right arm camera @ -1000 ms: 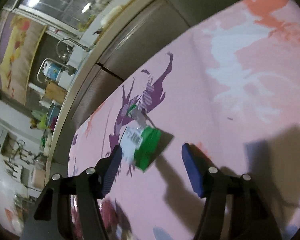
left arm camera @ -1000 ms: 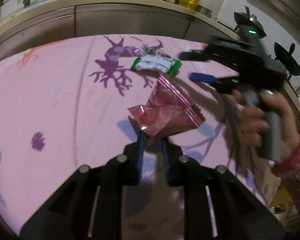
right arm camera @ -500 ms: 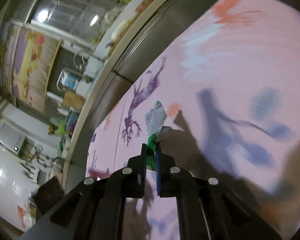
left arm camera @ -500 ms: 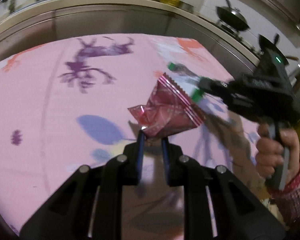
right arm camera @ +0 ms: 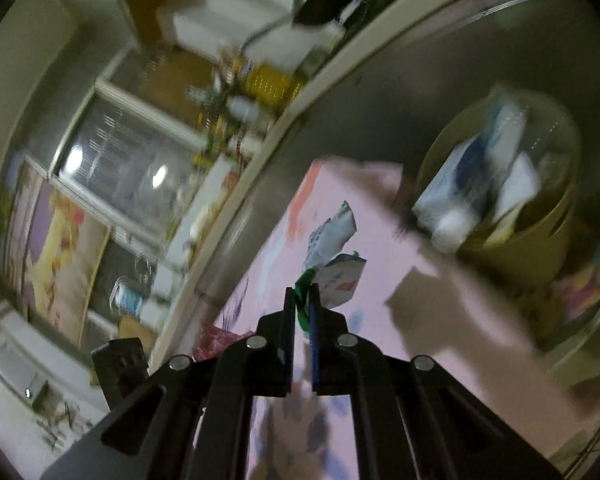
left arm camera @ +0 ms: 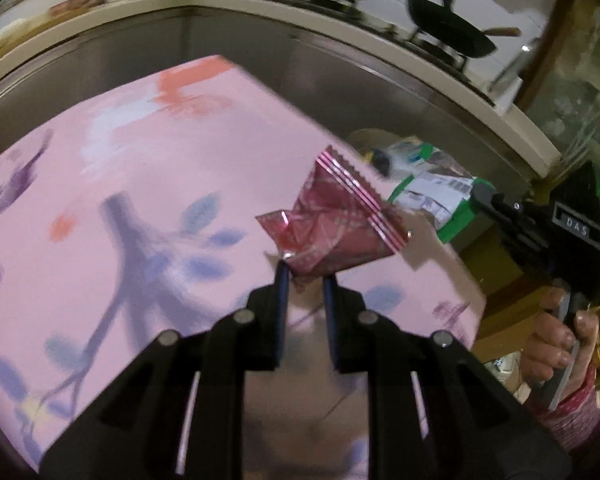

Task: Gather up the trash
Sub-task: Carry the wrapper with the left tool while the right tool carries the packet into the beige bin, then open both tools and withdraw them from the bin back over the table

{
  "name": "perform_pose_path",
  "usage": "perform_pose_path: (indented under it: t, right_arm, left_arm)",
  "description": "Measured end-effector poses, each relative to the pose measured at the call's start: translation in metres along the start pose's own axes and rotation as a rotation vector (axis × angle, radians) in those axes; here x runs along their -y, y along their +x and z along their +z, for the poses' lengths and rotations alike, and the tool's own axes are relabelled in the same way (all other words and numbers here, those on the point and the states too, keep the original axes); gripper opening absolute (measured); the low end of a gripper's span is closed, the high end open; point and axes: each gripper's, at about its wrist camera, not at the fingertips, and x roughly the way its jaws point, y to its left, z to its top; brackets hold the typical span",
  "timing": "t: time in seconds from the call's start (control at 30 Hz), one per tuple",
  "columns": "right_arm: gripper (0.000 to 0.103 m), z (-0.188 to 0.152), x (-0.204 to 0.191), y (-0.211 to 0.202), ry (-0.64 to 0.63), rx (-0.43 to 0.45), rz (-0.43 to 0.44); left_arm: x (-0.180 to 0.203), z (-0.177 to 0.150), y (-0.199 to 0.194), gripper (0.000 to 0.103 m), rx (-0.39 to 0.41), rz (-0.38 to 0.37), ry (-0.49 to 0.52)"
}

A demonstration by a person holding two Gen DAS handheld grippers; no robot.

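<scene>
My left gripper [left arm camera: 303, 276] is shut on a crumpled red foil wrapper [left arm camera: 332, 220] and holds it above the right part of the pink table [left arm camera: 140, 200]. My right gripper [right arm camera: 302, 300] is shut on a green and white wrapper [right arm camera: 332, 248], which also shows in the left wrist view [left arm camera: 436, 200], held near the table's right edge. A tan trash bin [right arm camera: 540, 240] with white and blue trash in it stands beyond the table's corner; in the left wrist view its rim [left arm camera: 364, 136] peeks out behind the wrappers.
A kitchen counter [left arm camera: 340, 40] with grey cabinet fronts runs behind the table, with black pans [left arm camera: 448, 28] on a stove. The left gripper's body [right arm camera: 120, 368] shows at the lower left of the right wrist view.
The right gripper closed on the green and white wrapper and lifted it off the table. Both grippers swung right with their wrappers toward the table's edge, and the bin came into view.
</scene>
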Motion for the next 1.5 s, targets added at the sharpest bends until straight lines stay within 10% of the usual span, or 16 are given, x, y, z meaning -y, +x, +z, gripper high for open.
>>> perform_pose_path:
  t: [0.23, 0.83, 0.97, 1.13, 1.23, 1.33, 1.5]
  right_arm:
    - [0.004, 0.046, 0.046, -0.033, -0.012, 0.199, -0.159]
    - [0.004, 0.049, 0.101, 0.014, -0.004, 0.149, -0.214]
    - [0.004, 0.047, 0.105, 0.014, 0.008, 0.151, -0.23]
    - [0.006, 0.046, 0.113, 0.015, 0.044, 0.134, -0.236]
    - [0.014, 0.044, 0.107, 0.014, 0.026, 0.14, -0.245]
    - [0.056, 0.041, 0.099, 0.007, 0.007, 0.173, -0.242]
    - [0.06, 0.035, 0.078, -0.015, -0.056, 0.258, -0.264]
  left_arm:
    - [0.059, 0.079, 0.067, 0.016, -0.035, -0.069, 0.1]
    - [0.089, 0.153, 0.234, 0.016, -0.298, -0.174, 0.186]
    - [0.084, 0.158, 0.25, 0.064, -0.332, -0.119, 0.15]
    - [0.08, 0.161, 0.257, 0.069, -0.329, -0.064, 0.136]
    - [0.079, 0.162, 0.253, 0.069, -0.322, -0.03, 0.135]
    - [0.081, 0.162, 0.235, 0.069, -0.282, -0.029, 0.144]
    - [0.086, 0.157, 0.185, 0.069, -0.173, -0.024, 0.149]
